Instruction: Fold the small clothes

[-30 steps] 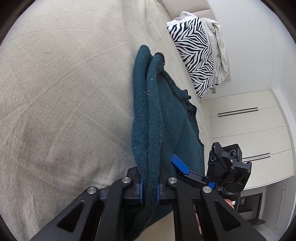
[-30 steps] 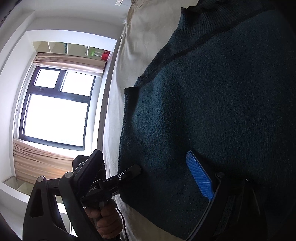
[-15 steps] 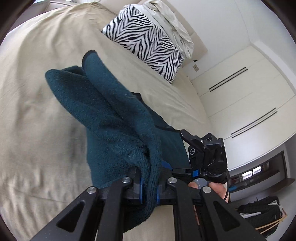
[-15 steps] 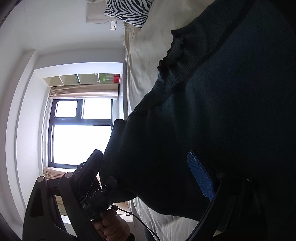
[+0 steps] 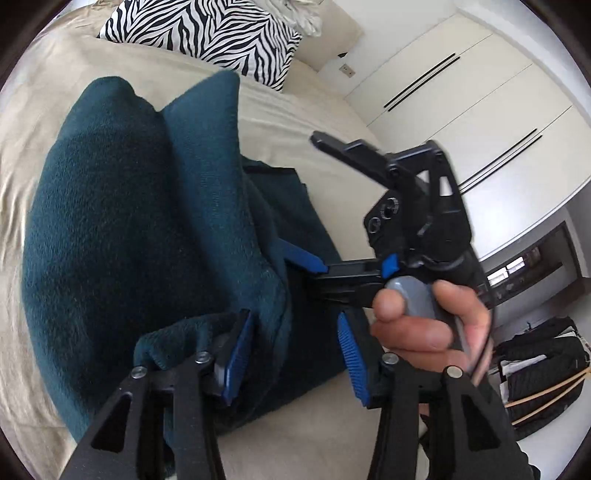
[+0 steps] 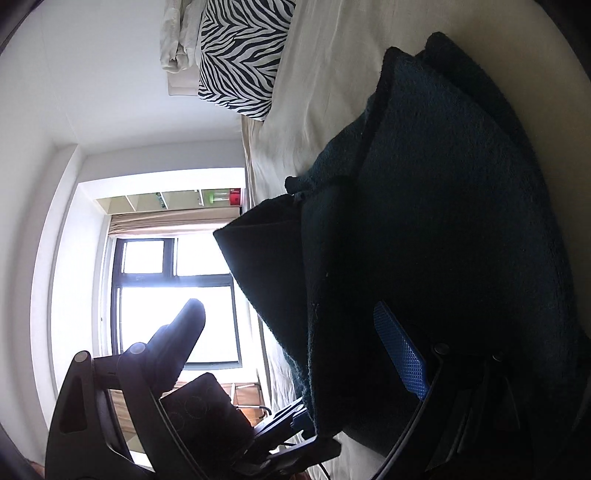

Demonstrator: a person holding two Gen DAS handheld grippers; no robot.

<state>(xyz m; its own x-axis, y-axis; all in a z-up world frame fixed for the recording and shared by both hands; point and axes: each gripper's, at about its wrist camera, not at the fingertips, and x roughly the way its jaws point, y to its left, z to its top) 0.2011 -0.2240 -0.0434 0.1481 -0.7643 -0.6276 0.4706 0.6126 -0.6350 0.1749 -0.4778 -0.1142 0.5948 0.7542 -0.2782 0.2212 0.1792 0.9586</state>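
The left hand-held gripper [image 5: 295, 354] is seen with fingers apart, knit bunched between them but unclamped. The right hand-held gripper [image 6: 291, 350] is spread wide too, one pad against cloth. The sweater [image 5: 129, 229] is heaped on the bed [image 5: 325, 144]: soft, thick, floppy, best taken at a hem edge.

We see a bed [image 5: 332, 122] covered with a beige sheet. At its head stands a pillow with zebra stripes [image 5: 207, 33], and behind the pillow lies a crumpled white cloth [image 5: 295, 14]. Beside the bed we see a white wardrobe [image 5: 480, 92] with long black handles. Low in the corner lies a dark pile of things [image 5: 539, 354]; we cannot tell what they are. In the right wrist view we see a bright window [image 6: 155, 295] with a dark frame, and above it a beige curtain [image 6: 166, 221].
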